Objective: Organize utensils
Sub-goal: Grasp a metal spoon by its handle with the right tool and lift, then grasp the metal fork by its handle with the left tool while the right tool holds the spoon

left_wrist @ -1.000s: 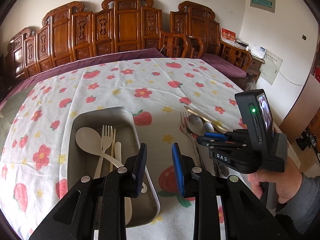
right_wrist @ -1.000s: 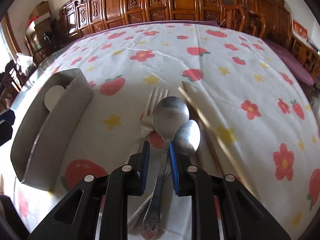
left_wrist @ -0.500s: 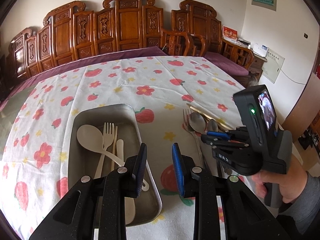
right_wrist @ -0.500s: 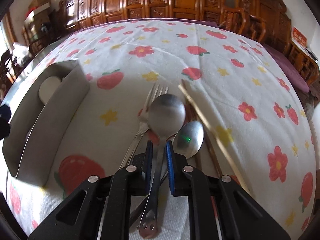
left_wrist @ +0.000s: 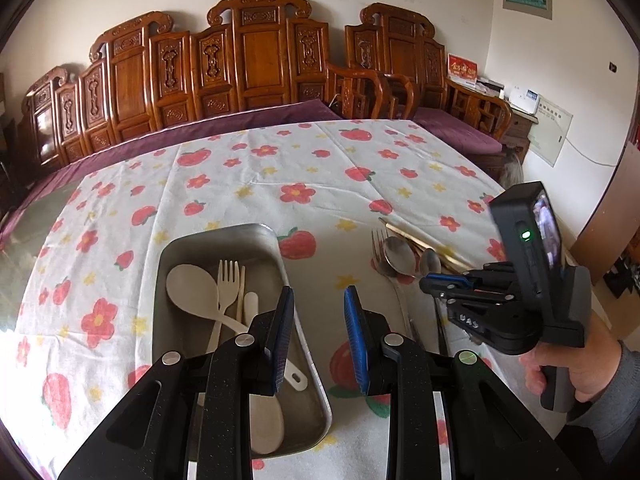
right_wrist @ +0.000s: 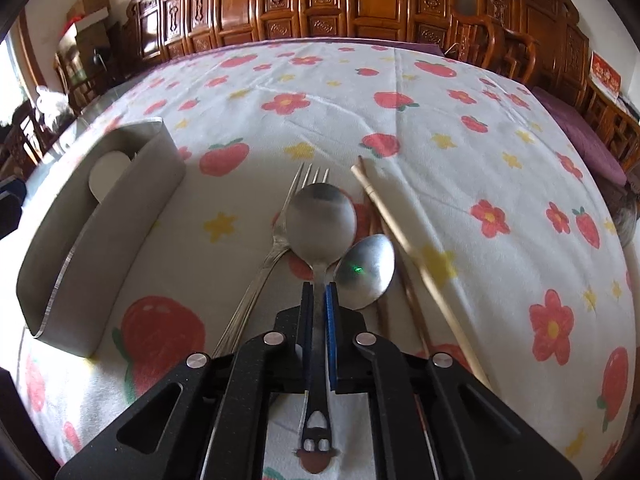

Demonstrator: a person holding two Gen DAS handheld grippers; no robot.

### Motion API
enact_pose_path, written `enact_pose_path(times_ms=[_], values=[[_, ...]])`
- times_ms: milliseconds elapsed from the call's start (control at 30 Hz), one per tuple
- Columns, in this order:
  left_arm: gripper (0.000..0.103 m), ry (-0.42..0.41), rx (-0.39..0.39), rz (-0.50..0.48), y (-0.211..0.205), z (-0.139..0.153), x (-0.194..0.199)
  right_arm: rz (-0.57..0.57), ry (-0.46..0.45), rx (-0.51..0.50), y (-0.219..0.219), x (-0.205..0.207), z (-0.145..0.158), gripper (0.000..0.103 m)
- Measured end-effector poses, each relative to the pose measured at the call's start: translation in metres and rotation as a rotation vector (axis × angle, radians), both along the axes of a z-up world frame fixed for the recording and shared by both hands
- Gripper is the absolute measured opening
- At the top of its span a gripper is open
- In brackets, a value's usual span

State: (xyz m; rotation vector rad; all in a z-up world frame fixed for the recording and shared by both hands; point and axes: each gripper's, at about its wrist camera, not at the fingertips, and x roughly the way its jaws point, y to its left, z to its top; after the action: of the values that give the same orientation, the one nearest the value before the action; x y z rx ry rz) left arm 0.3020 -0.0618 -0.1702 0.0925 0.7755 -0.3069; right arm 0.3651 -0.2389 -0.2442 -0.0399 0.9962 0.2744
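Setting: floral-and-strawberry tablecloth (left_wrist: 304, 168) covered the table; carved wooden chairs (left_wrist: 256, 56) stood along the far wall.
Step in hand (judged): lifting the large metal spoon (right_wrist: 320, 220) out of the loose pile, to carry it to the steel tray (right_wrist: 100, 232) ahead-left of the tool.
Right gripper (right_wrist: 319, 300): jaws drawn narrow, clamped on the spoon's handle just behind the bowl; handle end projected back beneath the tool.
Neighbours: metal fork (right_wrist: 280, 224) touching the spoon on its left; small metal spoon (right_wrist: 366, 270) touching on its right; chopsticks (right_wrist: 400, 232) further right.
Technique (judged): lift straight up first, keep the bowl level, so fork and small spoon are not dragged; clear the tray wall before lowering.
Left gripper (left_wrist: 318, 328): jaws wide apart, holding nothing, poised over the tray's right rim.
Tray contents: cream plastic spoon (left_wrist: 192, 286), plastic fork (left_wrist: 228, 288) and a further pale handle.
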Motion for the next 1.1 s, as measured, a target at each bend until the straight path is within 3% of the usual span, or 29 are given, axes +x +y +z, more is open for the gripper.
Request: enact_pose_path(times_ms=[267, 533, 767, 1100], values=[[0.024, 0.036, 0.033, -0.043, -0.032, -0.011, 0.012, -0.041, -0.060, 0.073, -0.037, -0.005, 0.019, 0.007], [0.024, 0.114, 0.043, -0.077, -0.072, -0.042, 0.031, -0.083, -0.073, 0.084, -0.068, -0.003, 0.020, 0.007], [0.024, 0.193, 0.040, -0.076, -0.090, -0.068, 0.052, -0.097, -0.070, 0.091, -0.079, 0.000, 0.018, 0.007], [0.021, 0.237, 0.073, -0.071, -0.102, -0.090, 0.065, -0.102, -0.066, 0.112, -0.082, 0.002, 0.017, 0.007]])
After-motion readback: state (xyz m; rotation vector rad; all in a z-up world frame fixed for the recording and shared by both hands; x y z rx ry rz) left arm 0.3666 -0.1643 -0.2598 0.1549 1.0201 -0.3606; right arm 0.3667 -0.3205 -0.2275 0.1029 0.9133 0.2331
